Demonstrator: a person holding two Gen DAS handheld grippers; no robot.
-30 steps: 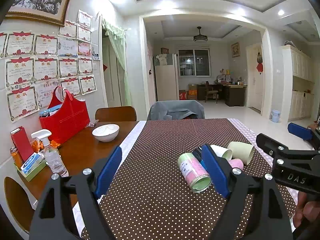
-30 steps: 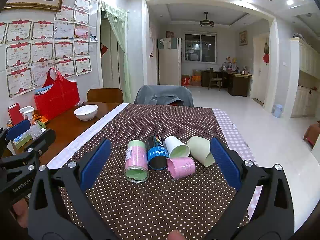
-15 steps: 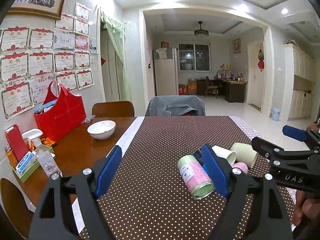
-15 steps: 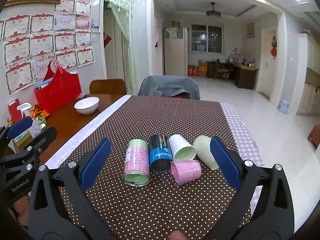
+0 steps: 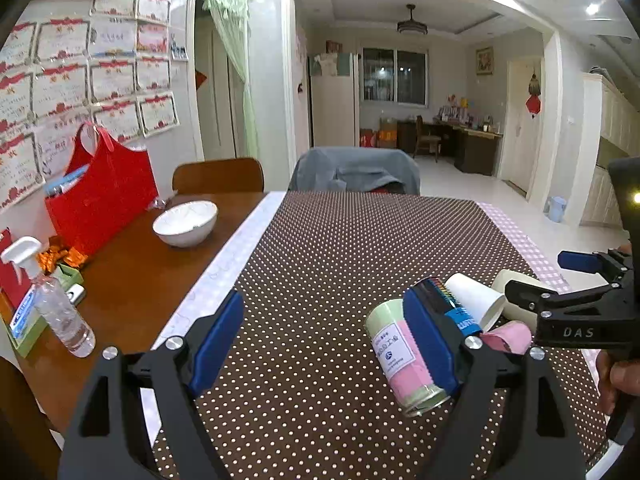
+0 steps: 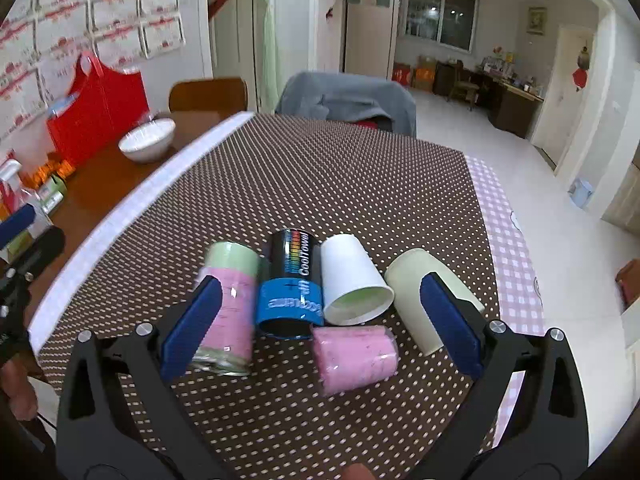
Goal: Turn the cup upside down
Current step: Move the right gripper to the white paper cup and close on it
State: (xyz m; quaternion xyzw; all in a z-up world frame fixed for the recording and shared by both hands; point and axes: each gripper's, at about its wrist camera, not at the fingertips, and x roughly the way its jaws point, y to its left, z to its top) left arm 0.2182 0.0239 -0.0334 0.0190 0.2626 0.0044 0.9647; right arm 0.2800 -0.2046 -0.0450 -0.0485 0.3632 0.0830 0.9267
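Note:
Several cups lie on their sides on the dotted brown tablecloth point(image 6: 320, 184): a green-and-pink cup point(image 6: 230, 304), a black-and-blue cup point(image 6: 292, 284), a white cup point(image 6: 352, 280), a small pink cup point(image 6: 354, 354) and a pale cream cup point(image 6: 416, 292). My right gripper point(image 6: 320, 326) is open, close above and around the cluster, touching nothing. My left gripper point(image 5: 324, 344) is open and empty to the left of the cups; the green-and-pink cup point(image 5: 400, 354) lies by its right finger. The right gripper's fingers point(image 5: 576, 304) show at the right of the left wrist view.
A white bowl point(image 5: 186, 222), a red bag point(image 5: 100, 196) and a spray bottle point(image 5: 52, 300) stand on the bare wooden part of the table at the left. Chairs point(image 5: 356, 172) stand at the far end. The table's right edge point(image 6: 516, 240) drops to the floor.
My right gripper has moved forward and down towards the cups, which now sit between its fingers in view. My left gripper has shifted slightly forward. The cups have not moved.

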